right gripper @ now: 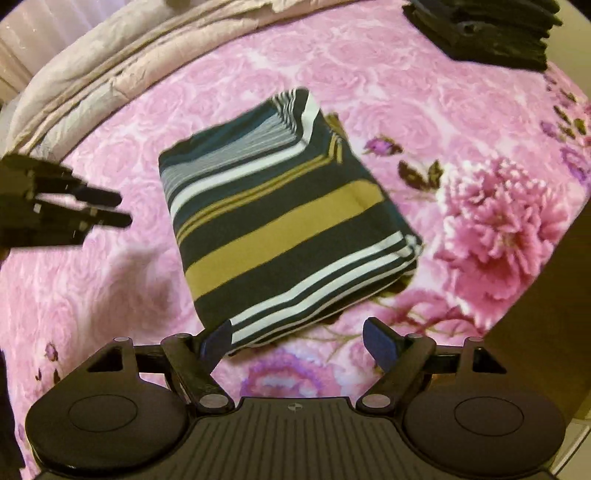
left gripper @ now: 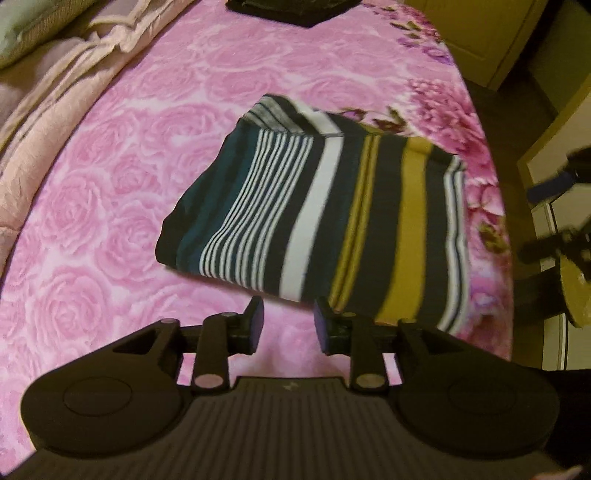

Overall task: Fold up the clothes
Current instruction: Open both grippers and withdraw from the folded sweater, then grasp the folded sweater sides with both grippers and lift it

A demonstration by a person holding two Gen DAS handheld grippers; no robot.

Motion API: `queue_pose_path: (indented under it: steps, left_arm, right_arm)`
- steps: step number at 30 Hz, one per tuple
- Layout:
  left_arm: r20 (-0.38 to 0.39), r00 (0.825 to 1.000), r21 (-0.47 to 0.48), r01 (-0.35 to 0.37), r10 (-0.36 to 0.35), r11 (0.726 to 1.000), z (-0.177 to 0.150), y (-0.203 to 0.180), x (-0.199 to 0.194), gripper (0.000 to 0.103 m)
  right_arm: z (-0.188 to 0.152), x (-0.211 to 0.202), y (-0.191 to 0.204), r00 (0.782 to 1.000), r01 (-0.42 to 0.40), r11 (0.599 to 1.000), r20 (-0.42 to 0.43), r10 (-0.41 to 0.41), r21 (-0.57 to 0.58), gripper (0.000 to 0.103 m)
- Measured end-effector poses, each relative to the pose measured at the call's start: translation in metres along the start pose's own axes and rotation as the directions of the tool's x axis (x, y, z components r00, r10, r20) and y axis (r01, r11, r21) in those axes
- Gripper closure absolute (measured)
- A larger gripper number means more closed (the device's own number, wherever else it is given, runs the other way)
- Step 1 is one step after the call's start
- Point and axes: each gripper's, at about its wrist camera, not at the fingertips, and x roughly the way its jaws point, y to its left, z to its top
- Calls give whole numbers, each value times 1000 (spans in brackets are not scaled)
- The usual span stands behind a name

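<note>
A striped garment in dark navy, white, teal and mustard lies folded into a compact rectangle on the pink rose-print bedspread. It also shows in the right wrist view. My left gripper is open and empty, just short of the garment's near edge. My right gripper is open wide and empty, hovering at the garment's near corner. The left gripper also shows at the left of the right wrist view. The right gripper shows at the right edge of the left wrist view.
A stack of dark folded clothes sits at the far end of the bed, also seen in the left wrist view. A beige quilt is bunched along the left side. The bed edge and pale furniture lie to the right.
</note>
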Motion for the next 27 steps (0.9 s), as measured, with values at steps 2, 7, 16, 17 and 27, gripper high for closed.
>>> queue_pose_path:
  steps: [2, 7, 16, 17, 27]
  left_arm:
    - [13, 1000, 30, -24, 24, 999, -4, -6, -12, 73]
    - [64, 995, 130, -90, 82, 987, -23, -15, -46, 69]
    - [70, 990, 192, -136, 125, 972, -76, -13, -96, 60]
    - [61, 990, 198, -134, 125, 971, -81, -13, -99, 60]
    - [59, 993, 184, -110, 101, 977, -105, -11, -105, 58]
  right_arm:
    - [1, -13, 1, 1000, 6, 1000, 20, -6, 10, 22]
    - [-1, -26, 30, 997, 49, 999, 62, -47, -23, 22]
    - [-16, -59, 89, 987, 84, 996, 137, -80, -18, 22]
    - [-18, -62, 94, 987, 86, 996, 139, -83, -18, 22]
    - [-37, -68, 119, 988, 112, 992, 115, -105, -55, 22]
